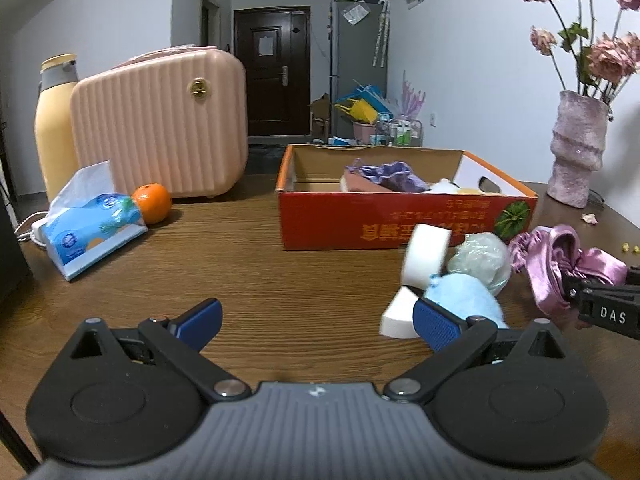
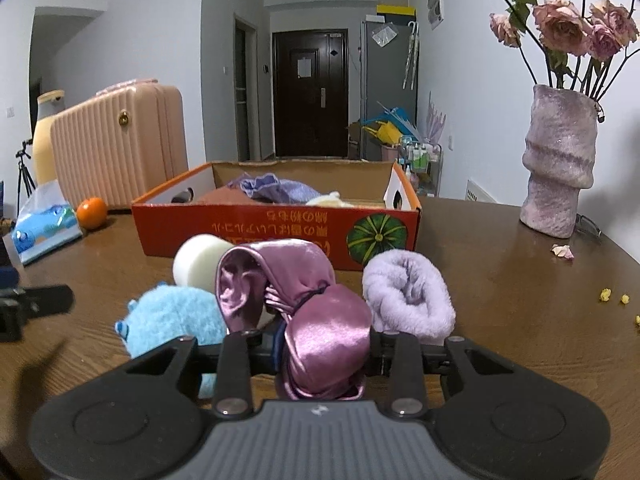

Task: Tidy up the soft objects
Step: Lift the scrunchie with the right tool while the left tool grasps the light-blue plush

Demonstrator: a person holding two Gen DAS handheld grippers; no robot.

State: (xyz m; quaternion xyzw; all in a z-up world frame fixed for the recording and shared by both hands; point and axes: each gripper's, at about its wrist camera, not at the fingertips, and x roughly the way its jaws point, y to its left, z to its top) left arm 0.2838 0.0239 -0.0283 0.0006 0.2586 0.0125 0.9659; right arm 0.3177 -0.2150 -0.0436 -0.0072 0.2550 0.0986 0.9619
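My right gripper (image 2: 320, 344) is shut on a pink satin cloth (image 2: 316, 320), bunched between its jaws just above the table; the cloth also shows in the left wrist view (image 1: 560, 264). A blue plush toy (image 2: 172, 320), a white sponge (image 2: 200, 260) and a rolled lilac towel (image 2: 408, 296) lie around it. An open orange cardboard box (image 2: 280, 232) behind them holds purple cloth and other soft items. My left gripper (image 1: 316, 320) is open and empty over the table, its right pad beside the blue plush (image 1: 464, 296), two white sponges (image 1: 426, 256) and a pale green bundle (image 1: 480, 260).
A tissue pack (image 1: 92, 228), an orange (image 1: 152, 202), a pink case (image 1: 160, 128) and a yellow bottle (image 1: 54, 120) stand at the back left. A pink vase of dried roses (image 2: 560, 164) stands at the right. Small crumbs (image 2: 612, 296) lie near it.
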